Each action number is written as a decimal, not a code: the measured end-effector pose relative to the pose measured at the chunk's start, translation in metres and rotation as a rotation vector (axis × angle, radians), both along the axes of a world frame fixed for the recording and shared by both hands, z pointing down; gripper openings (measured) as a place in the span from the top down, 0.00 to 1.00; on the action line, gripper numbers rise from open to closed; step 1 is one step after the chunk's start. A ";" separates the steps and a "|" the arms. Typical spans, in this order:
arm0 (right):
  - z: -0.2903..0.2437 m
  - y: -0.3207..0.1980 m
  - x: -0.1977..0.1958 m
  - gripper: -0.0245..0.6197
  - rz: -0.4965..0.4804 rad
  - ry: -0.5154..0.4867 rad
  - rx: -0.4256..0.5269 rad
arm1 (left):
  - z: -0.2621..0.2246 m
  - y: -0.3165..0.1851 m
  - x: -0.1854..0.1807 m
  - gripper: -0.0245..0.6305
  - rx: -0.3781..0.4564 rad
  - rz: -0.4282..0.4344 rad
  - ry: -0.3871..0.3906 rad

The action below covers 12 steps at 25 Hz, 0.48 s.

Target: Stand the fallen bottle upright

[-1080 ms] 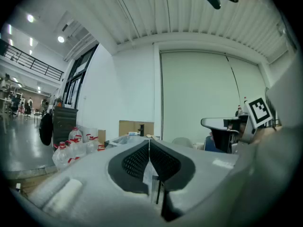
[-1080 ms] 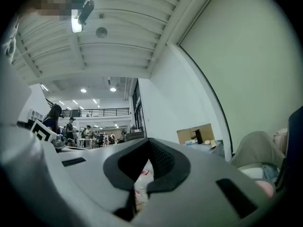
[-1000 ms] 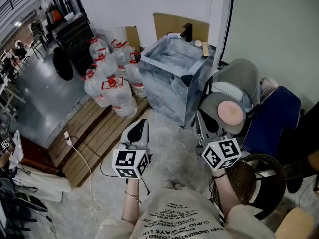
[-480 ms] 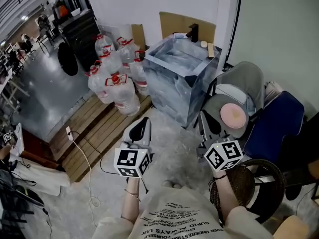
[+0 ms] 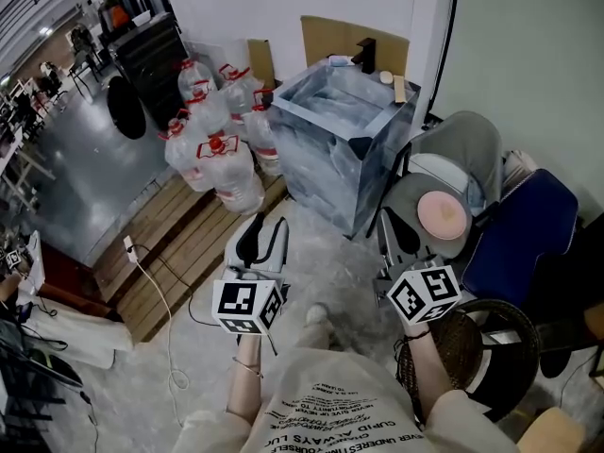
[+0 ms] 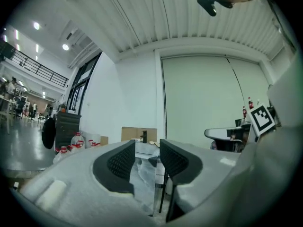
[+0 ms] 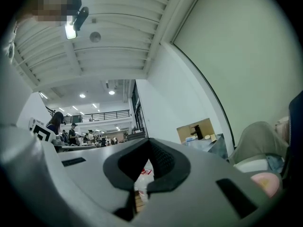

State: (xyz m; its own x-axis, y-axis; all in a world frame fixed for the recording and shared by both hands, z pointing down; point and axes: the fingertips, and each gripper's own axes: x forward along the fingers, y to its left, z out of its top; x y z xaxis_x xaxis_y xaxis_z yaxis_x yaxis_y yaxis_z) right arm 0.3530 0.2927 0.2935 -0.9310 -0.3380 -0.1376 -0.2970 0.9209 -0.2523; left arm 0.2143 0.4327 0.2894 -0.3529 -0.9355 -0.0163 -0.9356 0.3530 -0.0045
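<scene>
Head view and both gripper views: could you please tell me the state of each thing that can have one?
left gripper: jaws apart, have just been opening, nothing between them.
right gripper: jaws together, nothing held.
water bottles: upright on the wooden boards, red caps on; none seen fallen.
plastic-wrapped box: open at the top.

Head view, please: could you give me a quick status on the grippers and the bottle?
Left gripper jaws just opening, nothing between. Right gripper shut, empty. No fallen bottle made out; water jugs stand ahead. Wrapped box to their right.
</scene>
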 end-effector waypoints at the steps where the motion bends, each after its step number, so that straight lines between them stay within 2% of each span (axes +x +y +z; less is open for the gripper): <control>1: 0.000 0.000 -0.001 0.95 -0.001 0.001 0.001 | 0.000 -0.001 -0.001 0.72 0.004 -0.004 0.003; 5: 0.003 -0.003 -0.007 0.95 -0.003 0.011 0.004 | 0.000 -0.006 -0.012 0.55 0.026 -0.025 0.017; 12: 0.014 -0.033 -0.036 0.95 0.016 0.037 -0.002 | 0.010 -0.033 -0.046 0.48 0.028 -0.023 0.024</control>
